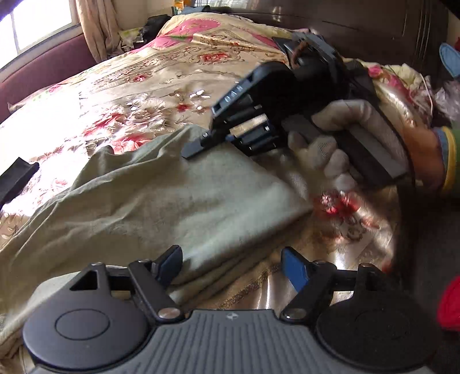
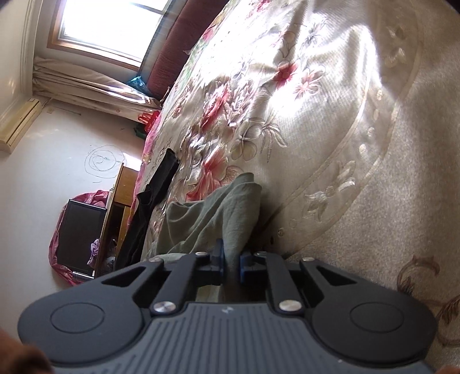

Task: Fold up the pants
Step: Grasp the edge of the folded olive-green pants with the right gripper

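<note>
Left wrist view: black cloth [image 1: 17, 175] at left edge on bed [image 1: 138, 86]. Pants [image 1: 149, 198] centre frame, olive, partly folded. Left gripper [image 1: 233, 269] bottom centre, jaws apart, empty. Right gripper [image 1: 198, 148] upper right, clamped on pants edge.

- Bright window [image 2: 109, 26] with a brown frame, set in a pale wall [image 2: 26, 37]; strong daylight across the bed.
- Bed [image 2: 316, 86] under a cream floral cover with red and pink blossoms.
- Dark red padded board [image 1: 43, 66] along the bed's far edge, below the window.
- Beige curtain [image 1: 95, 26] beside the window.
- Dark wooden wardrobe [image 1: 359, 17] behind the bed.
- Wooden cabinet [image 2: 120, 201] beside the bed, black screen [image 2: 80, 233] next to it.
</note>
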`<move>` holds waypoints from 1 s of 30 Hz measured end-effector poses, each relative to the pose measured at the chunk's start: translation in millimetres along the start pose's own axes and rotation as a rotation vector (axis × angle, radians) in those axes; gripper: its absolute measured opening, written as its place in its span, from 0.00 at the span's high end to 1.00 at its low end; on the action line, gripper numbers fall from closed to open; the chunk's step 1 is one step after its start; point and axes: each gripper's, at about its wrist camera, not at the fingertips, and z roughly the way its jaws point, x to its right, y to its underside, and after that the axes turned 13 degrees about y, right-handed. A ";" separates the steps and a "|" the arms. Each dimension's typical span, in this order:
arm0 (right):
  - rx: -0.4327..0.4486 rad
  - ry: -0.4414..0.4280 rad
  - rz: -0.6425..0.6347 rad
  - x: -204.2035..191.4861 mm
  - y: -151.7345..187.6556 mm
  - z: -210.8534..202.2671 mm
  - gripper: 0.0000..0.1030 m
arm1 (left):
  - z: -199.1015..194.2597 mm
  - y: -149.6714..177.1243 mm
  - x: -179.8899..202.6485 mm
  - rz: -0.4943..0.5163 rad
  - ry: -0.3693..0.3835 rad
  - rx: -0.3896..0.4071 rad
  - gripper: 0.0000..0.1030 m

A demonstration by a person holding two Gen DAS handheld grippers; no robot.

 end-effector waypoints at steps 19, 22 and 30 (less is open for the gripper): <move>0.179 0.033 0.166 45.8 -2.0 -72.9 0.96 | 21.2 -18.2 -23.5 -0.164 -0.078 -0.022 0.12; 0.216 0.108 0.176 58.4 1.1 -93.5 0.95 | 24.3 -29.2 -5.9 -0.098 -0.045 -0.002 0.12; 0.168 0.152 0.135 47.1 12.9 -93.6 0.90 | 13.9 -7.2 -37.2 -0.181 -0.155 0.028 0.10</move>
